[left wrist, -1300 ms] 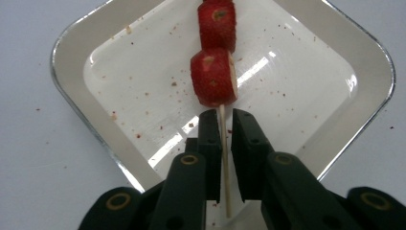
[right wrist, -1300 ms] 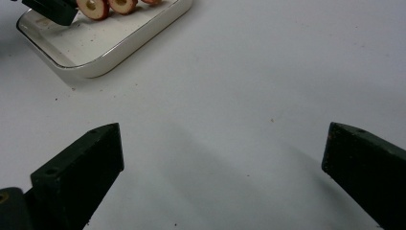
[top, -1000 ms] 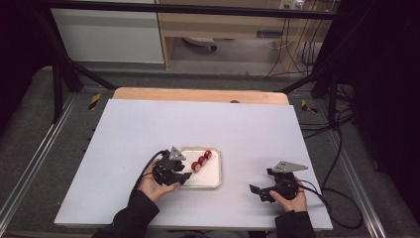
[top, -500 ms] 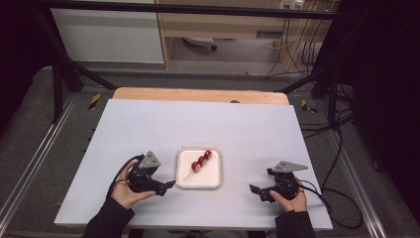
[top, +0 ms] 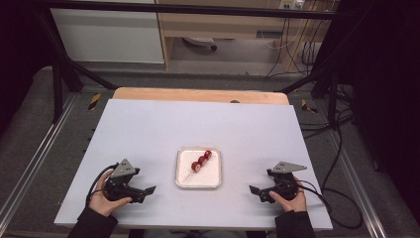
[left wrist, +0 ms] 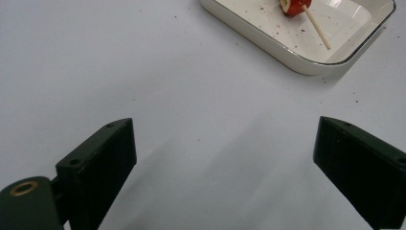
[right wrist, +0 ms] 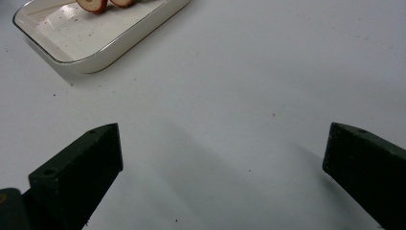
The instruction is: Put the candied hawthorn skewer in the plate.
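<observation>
We see the skewer (top: pixel 199 162) lying in the white tray (top: pixel 213 179) mid-tabletop (top: pixel 198 124), its long axis diagonal: three red pieces toward the far right, bare stick toward the near left. The left gripper view adds crumbs in the tray and shows the stick's tip. The left tongs (top: pixel 148 190), at the tray's edge a second ago, now sit well left of it; they have just been opening, now spread, empty. The right tongs (top: pixel 257 192) are spread, empty, unmoved.

A white sheet (top: pixel 198 129) is laid over a wooden table (top: pixel 198 94), whose far edge is left bare. Black cables (top: pixel 302 44) are seen on the far right floor. A white cabinet (top: pixel 109 34) is set far left.
</observation>
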`<state>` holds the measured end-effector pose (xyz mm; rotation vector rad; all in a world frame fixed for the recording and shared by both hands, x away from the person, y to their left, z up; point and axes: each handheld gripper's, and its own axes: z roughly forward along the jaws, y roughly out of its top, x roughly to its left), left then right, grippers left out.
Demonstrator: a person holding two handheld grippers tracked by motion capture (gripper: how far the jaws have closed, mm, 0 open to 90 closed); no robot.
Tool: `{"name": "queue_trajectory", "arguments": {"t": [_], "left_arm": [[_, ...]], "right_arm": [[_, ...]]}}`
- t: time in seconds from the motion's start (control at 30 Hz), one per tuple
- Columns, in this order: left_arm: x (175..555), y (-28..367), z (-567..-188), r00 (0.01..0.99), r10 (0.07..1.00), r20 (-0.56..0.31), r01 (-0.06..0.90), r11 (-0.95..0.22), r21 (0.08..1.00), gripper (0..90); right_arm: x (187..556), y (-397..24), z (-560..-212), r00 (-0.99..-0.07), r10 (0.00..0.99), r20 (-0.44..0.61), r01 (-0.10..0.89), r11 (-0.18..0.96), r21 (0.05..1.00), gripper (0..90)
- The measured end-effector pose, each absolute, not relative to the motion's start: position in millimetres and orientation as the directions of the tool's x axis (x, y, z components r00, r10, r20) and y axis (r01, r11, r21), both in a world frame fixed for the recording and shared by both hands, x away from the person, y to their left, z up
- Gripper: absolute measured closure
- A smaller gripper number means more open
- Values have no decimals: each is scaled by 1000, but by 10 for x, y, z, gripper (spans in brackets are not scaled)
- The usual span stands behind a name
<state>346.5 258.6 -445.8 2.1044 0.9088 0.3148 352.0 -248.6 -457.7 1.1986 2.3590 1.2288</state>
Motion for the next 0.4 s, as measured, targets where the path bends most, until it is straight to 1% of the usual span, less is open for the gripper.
{"name": "queue_trajectory", "arguments": {"t": [0.17,0.4], "left_arm": [[3467,2666,-4494,700,710,-72,501,-418,758,74],[3473,2668,-4520,701,710,-72,505,-422,753,75]], "right_arm": [[3513,-2483,-4583,-642,749,160,562,319,763,5],[3507,-2487,-4577,-642,749,164,566,318,760,5]]}}
